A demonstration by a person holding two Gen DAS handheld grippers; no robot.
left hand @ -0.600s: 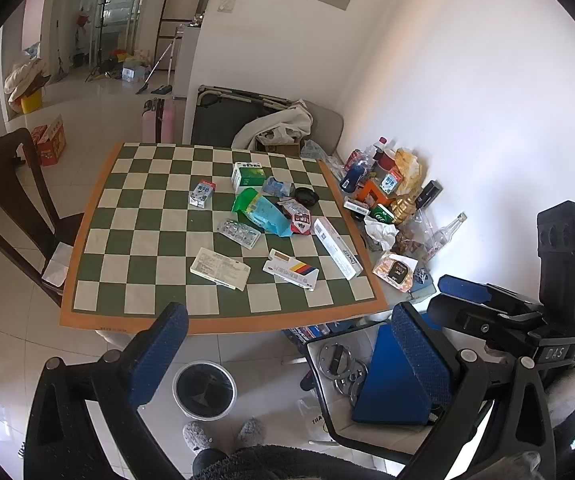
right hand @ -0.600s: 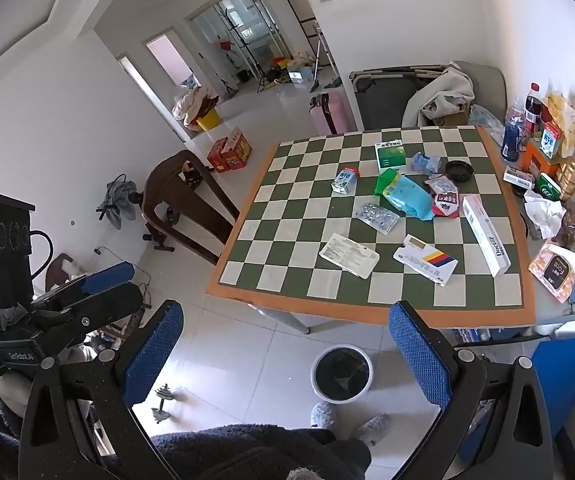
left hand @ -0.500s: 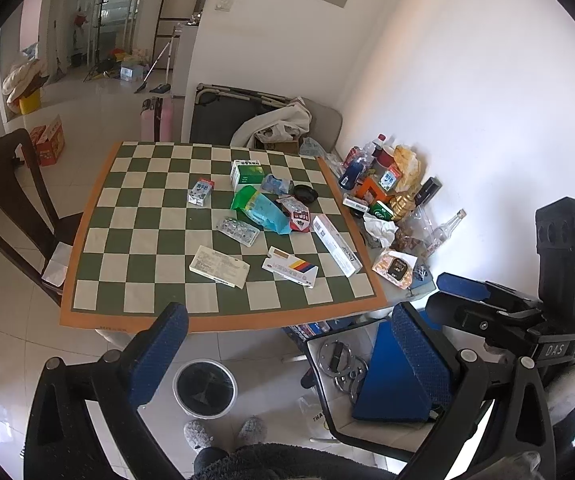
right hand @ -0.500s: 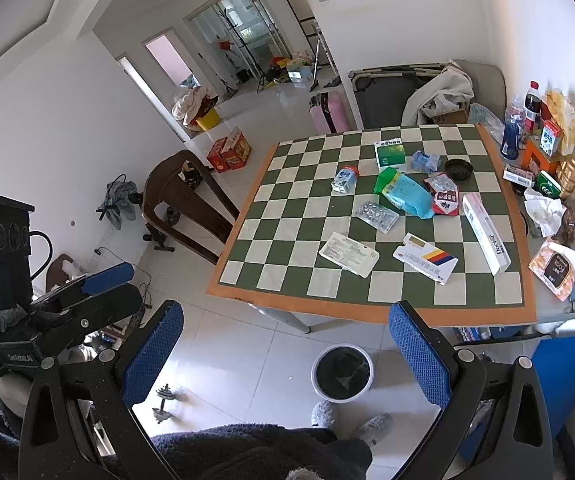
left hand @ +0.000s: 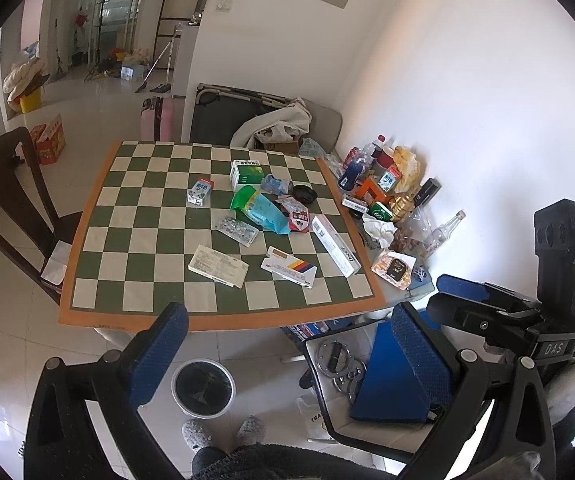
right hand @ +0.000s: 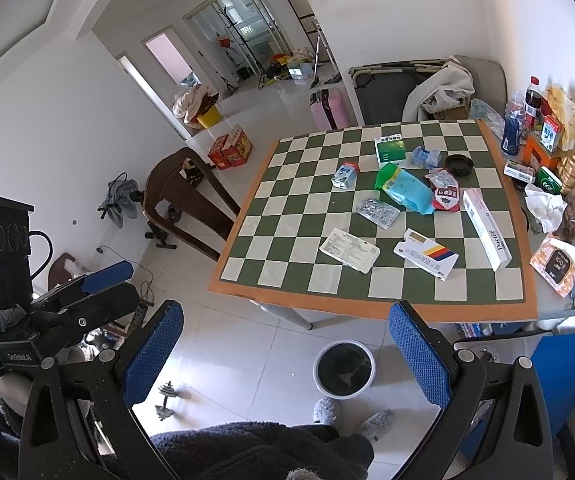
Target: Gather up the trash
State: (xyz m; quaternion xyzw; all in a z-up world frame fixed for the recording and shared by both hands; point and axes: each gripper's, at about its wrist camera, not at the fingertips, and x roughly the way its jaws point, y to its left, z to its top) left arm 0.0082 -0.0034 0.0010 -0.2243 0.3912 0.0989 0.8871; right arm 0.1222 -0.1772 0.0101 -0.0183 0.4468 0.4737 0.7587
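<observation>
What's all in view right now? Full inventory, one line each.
Checkered table: 1, green and cream with orange border, centre.
Flat boxes: white one and striped one near the front edge; long white one right.
Green box: 1, far middle.
Small carton: 1, blue-white, left of the pile.
Blister pack: 1, silver, centre.
Green-blue bag: 1, centre.
Red wrapper: 1, beside the bag.
Black dish: 1, far right.
Bin: 1, black-lined, on the floor below the front edge.
Wooden chair: 1, dark, left.
Bottles and clutter: many, mixed, right edge.
Left gripper: open, empty.
Right gripper: open, empty.
</observation>
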